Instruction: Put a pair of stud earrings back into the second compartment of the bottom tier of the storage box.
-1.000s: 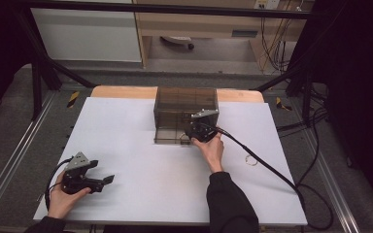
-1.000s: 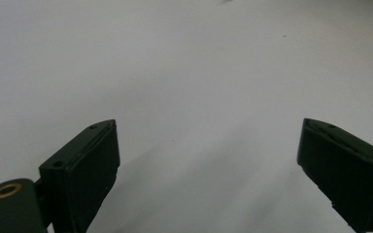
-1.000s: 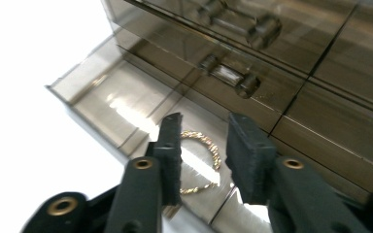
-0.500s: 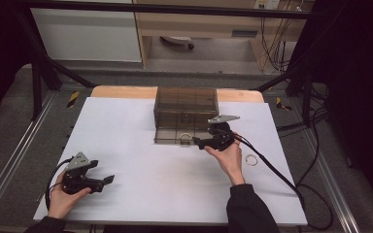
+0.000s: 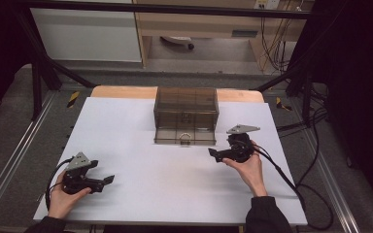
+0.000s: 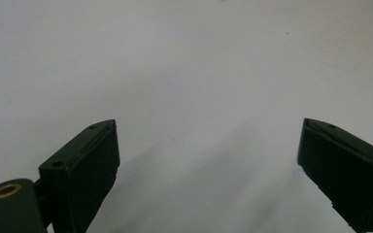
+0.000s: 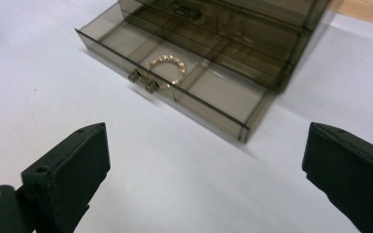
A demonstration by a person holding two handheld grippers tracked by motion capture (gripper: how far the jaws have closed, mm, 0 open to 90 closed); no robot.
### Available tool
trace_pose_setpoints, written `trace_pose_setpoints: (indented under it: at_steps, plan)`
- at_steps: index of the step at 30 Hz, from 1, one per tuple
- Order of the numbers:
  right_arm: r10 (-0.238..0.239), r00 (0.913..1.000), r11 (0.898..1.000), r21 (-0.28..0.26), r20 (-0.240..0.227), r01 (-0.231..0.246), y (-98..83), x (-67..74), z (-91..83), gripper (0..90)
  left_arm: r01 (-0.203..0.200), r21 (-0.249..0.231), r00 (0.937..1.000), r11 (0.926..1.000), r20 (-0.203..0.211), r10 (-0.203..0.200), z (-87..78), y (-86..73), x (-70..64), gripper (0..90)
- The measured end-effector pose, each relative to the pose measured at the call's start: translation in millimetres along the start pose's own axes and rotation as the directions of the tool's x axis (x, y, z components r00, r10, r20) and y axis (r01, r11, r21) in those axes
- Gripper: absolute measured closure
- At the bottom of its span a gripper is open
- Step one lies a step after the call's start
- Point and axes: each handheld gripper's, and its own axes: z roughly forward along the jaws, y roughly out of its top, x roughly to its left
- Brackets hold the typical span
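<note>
On white table top (image 5: 175,194): smoked drawer box (image 5: 186,114); left hand-held gripper (image 5: 108,180) wide, right hand-held gripper (image 5: 212,154) just opened wide, empty.

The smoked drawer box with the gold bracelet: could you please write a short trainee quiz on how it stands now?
1. True or false: the bottom drawer of the smoked drawer box is pulled out.
2. Where does the gold bracelet lie? A) on the white table B) in the open drawer, behind its knob C) between the right gripper's fingers
3. Fill in: the right gripper stands ____, with nothing between its fingers.

Key
1. True.
2. B.
3. Open; its jaws have just been opening, in front of the drawer.
</note>
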Motion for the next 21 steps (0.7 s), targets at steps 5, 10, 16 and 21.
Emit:
trace_pose_setpoints:
  at_steps: [5, 10, 16, 21]
  plan:
    - [0.032, 0.9991, 0.999, 0.005, 0.026, -0.032, -17.1, -16.1, -12.9, 3.7, -0.001, 0.0, 1.0, 1.0, -0.001, 0.001, -0.1, -0.1, 0.0, 8.0]
    - [0.058, 0.9969, 0.998, 0.008, 0.053, -0.059, -30.4, -27.0, -20.6, 5.3, -0.001, 0.002, 1.0, 1.0, -0.001, 0.001, 0.1, 0.1, -0.2, 8.0]
    - [0.077, 0.9938, 0.997, 0.022, 0.08, -0.079, -45.5, -36.5, -23.5, 10.0, -0.002, 0.002, 1.0, 1.0, -0.001, 0.002, 0.1, 0.0, -0.2, 7.9]
    - [0.095, 0.9912, 0.995, 0.031, 0.092, -0.098, -57.4, -44.0, -24.1, 16.3, -0.002, 0.002, 1.0, 1.0, -0.003, 0.002, 0.0, -0.1, -0.1, 7.9]
